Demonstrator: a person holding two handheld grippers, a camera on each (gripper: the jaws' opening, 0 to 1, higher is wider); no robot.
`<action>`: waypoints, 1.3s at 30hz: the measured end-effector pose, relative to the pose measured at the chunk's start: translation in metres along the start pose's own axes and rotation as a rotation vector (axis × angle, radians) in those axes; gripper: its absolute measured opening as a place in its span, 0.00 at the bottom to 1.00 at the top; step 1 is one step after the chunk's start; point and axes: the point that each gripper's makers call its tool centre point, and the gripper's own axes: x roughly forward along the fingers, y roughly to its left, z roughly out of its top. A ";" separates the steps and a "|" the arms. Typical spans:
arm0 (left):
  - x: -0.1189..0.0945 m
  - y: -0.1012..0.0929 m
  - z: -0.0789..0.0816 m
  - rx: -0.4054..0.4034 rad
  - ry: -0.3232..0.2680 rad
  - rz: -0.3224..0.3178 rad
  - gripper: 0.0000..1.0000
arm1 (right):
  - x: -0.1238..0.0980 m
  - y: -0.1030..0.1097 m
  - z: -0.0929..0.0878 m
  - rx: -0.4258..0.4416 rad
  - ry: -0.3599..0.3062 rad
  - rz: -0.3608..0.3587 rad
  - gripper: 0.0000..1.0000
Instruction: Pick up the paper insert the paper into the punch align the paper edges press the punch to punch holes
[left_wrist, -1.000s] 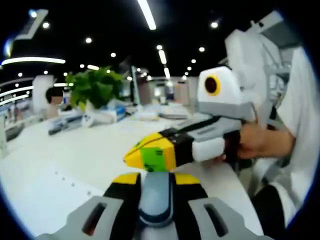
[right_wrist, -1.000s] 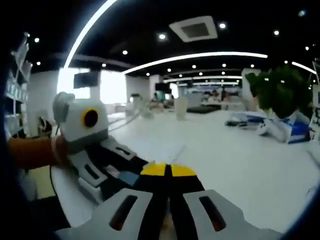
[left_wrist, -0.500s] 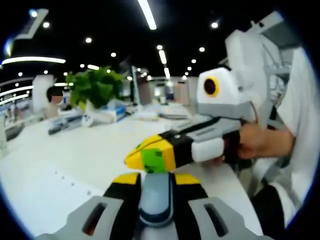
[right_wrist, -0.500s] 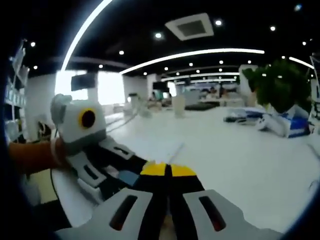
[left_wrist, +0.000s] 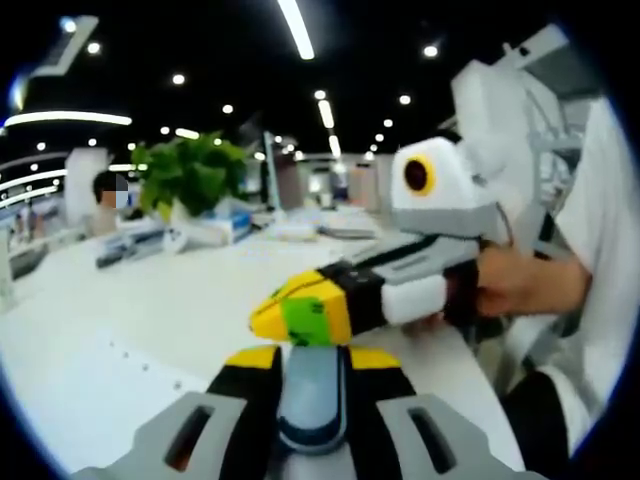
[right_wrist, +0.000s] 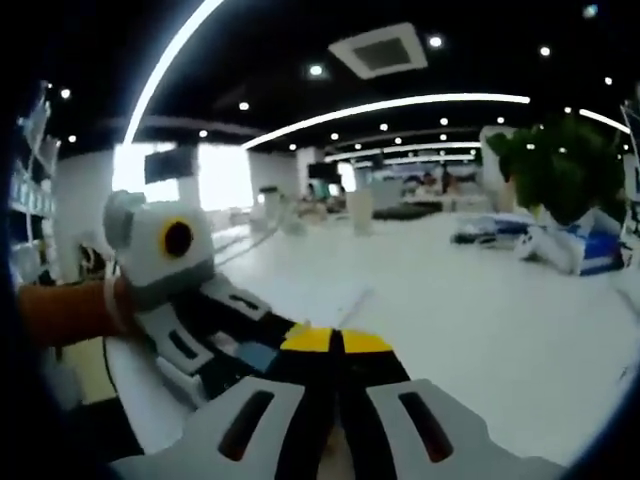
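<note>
Vs. a sec ago, almost nothing differed: in the left gripper view my right tong's white camera box sat a touch lower/left, the rest matched. In the right gripper view the room sat slightly lower in frame, i.e. my hand tilted a bit; nothing on the desk moved.

My left gripper (left_wrist: 312, 362), yellow-tipped black jaws on grey plastic arms, was clamped on a rounded blue-grey piece (left_wrist: 312, 395) w/ a smooth matte face; I couldn't tell what it was, poss. the punch lever. My right gripper (left_wrist: 300, 315) came in from the right in that view, its blunt yellow nose w/ a green square patch just above my left tips, jaws pressed together. My right hand (left_wrist: 520, 283) wrapped its handle, white sleeve behind.

In the right gripper view my right gripper (right_wrist: 335, 342) showed yellow tips meeting w/ only a dark seam between, nothing seen held. The left gripper (right_wrist: 255, 352) lay to its left, black and grey, angular, tips right beside mine; orange sleeve (right_wrist: 60, 310) behind it.

The flat white paper sheet (left_wrist: 90, 385) lay on the glossy white desk (left_wrist: 180, 290), low left of my left jaws, a row of small dark dots along its edge. A thin pale sheet edge (right_wrist: 335, 298) showed on the desk ahead of my right tips, blurry.

Further back: a bushy green potted plant (left_wrist: 190, 175), leafy and soft-edged.
</note>
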 end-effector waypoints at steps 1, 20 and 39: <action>0.000 0.000 0.000 -0.002 0.000 0.000 0.26 | -0.001 0.002 0.005 0.005 -0.012 0.006 0.03; 0.000 0.000 0.000 -0.005 0.001 0.002 0.26 | 0.004 0.011 0.041 0.017 -0.057 0.113 0.09; 0.000 -0.001 0.002 0.002 -0.012 -0.005 0.27 | -0.013 -0.074 0.018 0.197 -0.155 0.079 0.22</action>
